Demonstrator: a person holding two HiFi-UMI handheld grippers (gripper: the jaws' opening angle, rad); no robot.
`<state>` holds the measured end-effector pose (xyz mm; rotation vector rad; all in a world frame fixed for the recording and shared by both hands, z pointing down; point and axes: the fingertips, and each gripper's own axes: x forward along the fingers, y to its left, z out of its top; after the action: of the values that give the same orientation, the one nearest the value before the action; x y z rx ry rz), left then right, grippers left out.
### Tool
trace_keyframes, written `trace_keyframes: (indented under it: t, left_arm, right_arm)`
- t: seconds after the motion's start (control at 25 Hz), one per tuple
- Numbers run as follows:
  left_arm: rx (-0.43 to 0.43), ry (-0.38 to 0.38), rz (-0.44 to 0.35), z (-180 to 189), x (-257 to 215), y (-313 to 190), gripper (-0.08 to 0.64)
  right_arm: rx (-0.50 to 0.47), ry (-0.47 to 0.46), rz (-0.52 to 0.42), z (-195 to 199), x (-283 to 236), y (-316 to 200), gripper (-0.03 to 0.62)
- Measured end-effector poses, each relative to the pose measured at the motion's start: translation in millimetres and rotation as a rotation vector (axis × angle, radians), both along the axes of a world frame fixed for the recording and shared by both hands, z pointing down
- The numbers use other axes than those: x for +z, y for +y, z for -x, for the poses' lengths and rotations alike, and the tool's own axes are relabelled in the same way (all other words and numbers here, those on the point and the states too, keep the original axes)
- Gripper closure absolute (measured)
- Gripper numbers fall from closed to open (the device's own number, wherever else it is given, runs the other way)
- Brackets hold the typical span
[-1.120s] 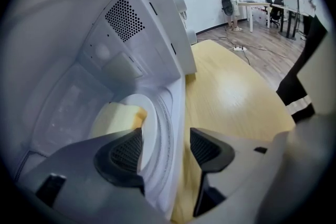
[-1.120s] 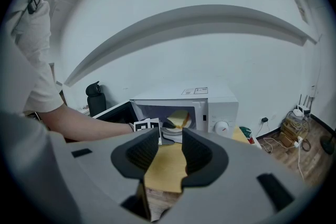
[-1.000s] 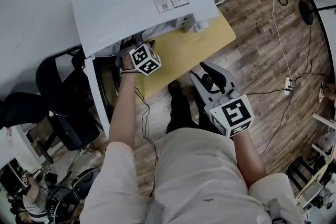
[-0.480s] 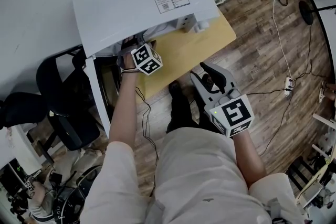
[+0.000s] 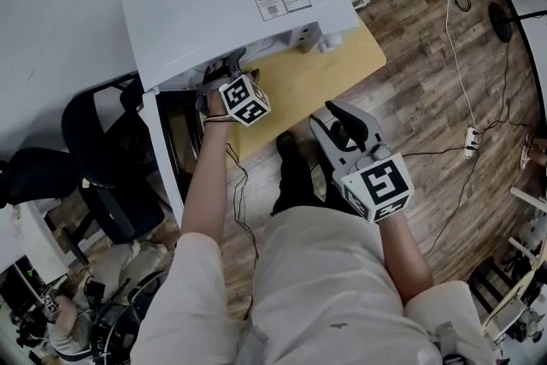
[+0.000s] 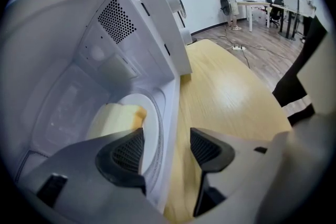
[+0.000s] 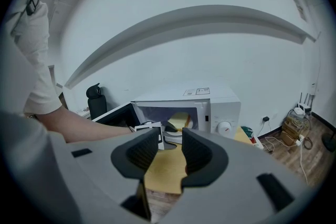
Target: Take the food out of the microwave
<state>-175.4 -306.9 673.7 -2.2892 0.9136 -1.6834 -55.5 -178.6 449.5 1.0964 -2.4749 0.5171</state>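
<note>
Two grippers, one microwave, one item of food; entries run left to right.

1. Door point(image 5: 168, 145): swung open to the left, apart from both grippers.
2. Microwave point(image 5: 231, 4): white, standing on the table point(image 5: 308, 77), cavity open to the front.
3. Food point(image 6: 118, 115): pale slice with a browned edge, lying on a white plate point(image 6: 151, 123) inside the cavity, close to the front. Not yet taken out.
4. Left gripper point(image 6: 165, 147): at the cavity mouth, jaws wide apart, nothing held. One pad sits over the plate's near rim and the other is outside, above the table. The cavity's front lip lies between them. Contact with the plate cannot be told.
5. Right gripper point(image 7: 169, 152): held back over the floor, well apart from the microwave. Its jaws stand at a narrow gap and are empty.

Hazards, as judged:
- As the jaws now straddle the lip, closing here would pinch the cavity wall or the plate rim rather than the food.
- A grip on the rim alone could tilt the plate, and the slice would slide off it.
- Dragging the plate outward could catch it on the lip and jolt the food loose.
- The right gripper is too far off to steady anything if the plate tips.
</note>
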Motion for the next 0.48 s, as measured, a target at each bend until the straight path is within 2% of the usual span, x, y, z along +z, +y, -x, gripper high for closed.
trace_keyframes:
  t: [0.48]
  left_arm:
    - [-0.010,0.008,0.003,-6.3,-2.3,14.6,0.291]
  right_arm:
    - [-0.006,-0.013,-0.010,-1.0,-5.8,1.1,0.466]
